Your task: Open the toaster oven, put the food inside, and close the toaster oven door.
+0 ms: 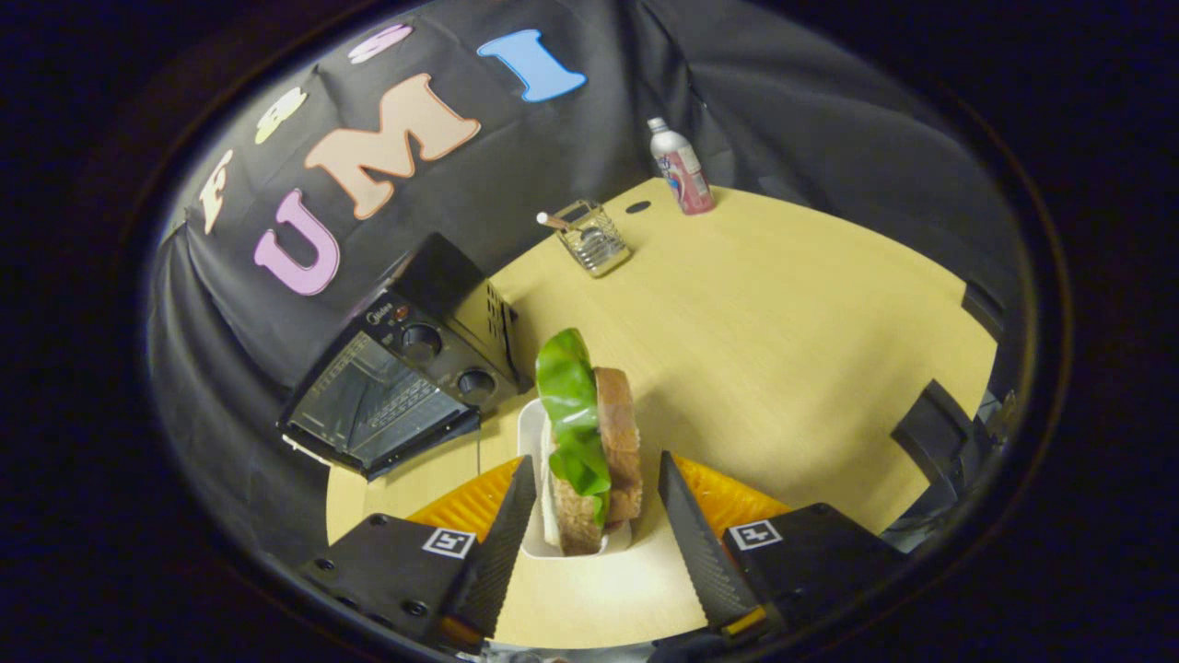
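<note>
A sandwich [615, 433] of brown bread with green lettuce [571, 405] rests on a small white plate [529, 431] on the wooden table [783, 322]. My gripper [597, 459] is open, one finger on each side of the sandwich and plate, with a gap showing between each finger and the bread. Beyond the fingers and off to one side stands the black toaster oven [405, 378]. Its glass door [368, 405] is closed, and two knobs [421, 341] sit beside the glass.
A wire mesh holder [594, 239] with a pen in it stands farther back on the table. A bottle [682, 170] with a pink label is near the far edge. Black fixtures [939, 433] sit at the table's side edge. Black cloth walls surround the booth.
</note>
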Motion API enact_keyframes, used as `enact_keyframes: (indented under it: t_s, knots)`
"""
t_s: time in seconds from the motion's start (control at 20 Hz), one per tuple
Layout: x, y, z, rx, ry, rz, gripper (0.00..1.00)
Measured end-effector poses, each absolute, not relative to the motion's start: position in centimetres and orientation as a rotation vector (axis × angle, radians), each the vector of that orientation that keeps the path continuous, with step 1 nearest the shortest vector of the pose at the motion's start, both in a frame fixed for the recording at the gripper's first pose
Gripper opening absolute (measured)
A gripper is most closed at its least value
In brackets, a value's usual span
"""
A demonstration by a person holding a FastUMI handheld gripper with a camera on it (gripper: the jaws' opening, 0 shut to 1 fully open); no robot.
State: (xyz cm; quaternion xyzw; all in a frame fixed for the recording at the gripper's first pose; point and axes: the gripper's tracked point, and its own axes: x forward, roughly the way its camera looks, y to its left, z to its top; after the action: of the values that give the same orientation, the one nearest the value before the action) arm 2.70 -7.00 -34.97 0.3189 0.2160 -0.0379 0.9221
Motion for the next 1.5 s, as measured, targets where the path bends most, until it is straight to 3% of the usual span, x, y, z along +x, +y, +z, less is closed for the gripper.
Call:
enact_keyframes:
  t_s: [0.45,1.0,1.5]
  knots:
    - [1.9,-5.0,-33.8,0.733,0.433,-0.021,0.33]
    - [2.0,-1.9,-27.6,1.013,0.215,-0.023,0.33]
    - [6.1,11.2,-25.4,1.227,0.163,0.034,0.33]
